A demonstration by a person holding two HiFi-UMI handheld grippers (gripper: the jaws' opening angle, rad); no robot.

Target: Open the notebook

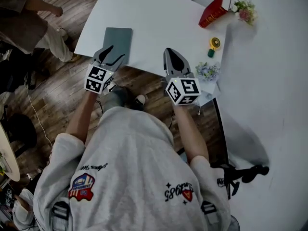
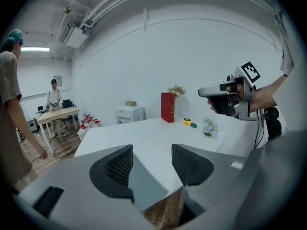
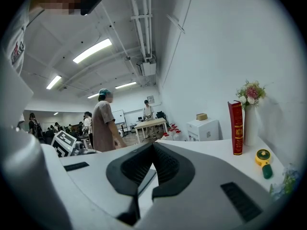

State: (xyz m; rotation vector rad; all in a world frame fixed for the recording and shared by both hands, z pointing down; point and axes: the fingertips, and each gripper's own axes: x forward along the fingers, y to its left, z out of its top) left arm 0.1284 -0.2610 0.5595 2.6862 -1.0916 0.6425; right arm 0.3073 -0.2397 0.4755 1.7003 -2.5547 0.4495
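A closed grey-green notebook [image 1: 118, 38] lies flat on the white table [image 1: 154, 18], close to its near edge at the left. My left gripper [image 1: 117, 53] is open, with its jaws spread just above the notebook's near end. In the left gripper view the notebook [image 2: 144, 188] shows in the gap of the left gripper [image 2: 151, 150], and nothing is gripped. My right gripper [image 1: 169, 52] hovers over the table's near edge, to the right of the notebook. Its jaws are shut and meet at the tips of the right gripper [image 3: 152, 145], holding nothing.
A red book [image 1: 214, 8] stands at the far right beside a vase of flowers [image 1: 244, 8]. A yellow round object [image 1: 214, 43] and a small flower bunch [image 1: 208, 71] sit near the table's right corner. People stand in the room beyond [image 3: 104, 121]. A black tripod [image 1: 240, 174] stands on the floor.
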